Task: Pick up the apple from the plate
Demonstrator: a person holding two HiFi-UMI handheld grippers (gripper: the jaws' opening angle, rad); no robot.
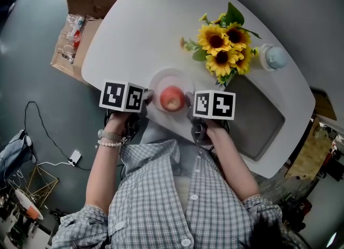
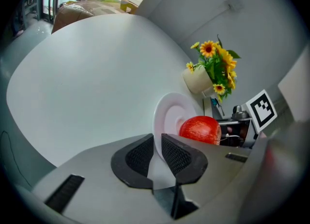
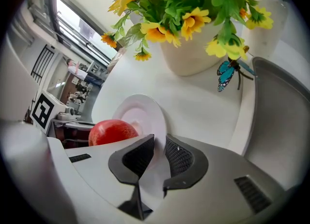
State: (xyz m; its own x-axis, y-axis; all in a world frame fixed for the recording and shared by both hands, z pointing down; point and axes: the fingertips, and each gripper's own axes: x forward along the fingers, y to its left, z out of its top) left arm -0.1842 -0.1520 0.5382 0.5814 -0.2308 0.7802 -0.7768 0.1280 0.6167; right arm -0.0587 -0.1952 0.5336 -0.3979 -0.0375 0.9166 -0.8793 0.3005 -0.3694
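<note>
Left tool [image 2: 157,144] on plate [image 2: 169,113] — apple [image 2: 200,128] half-hidden

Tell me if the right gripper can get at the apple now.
Probably not yet: the right gripper is shut on the plate, with the apple beside its jaws, not between them.

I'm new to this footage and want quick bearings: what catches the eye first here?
A red apple sits on a white plate at the near edge of the table. The left gripper and right gripper are each shut on the plate's rim, on opposite sides. Bright sunflowers stand behind the plate, to the right.
</note>
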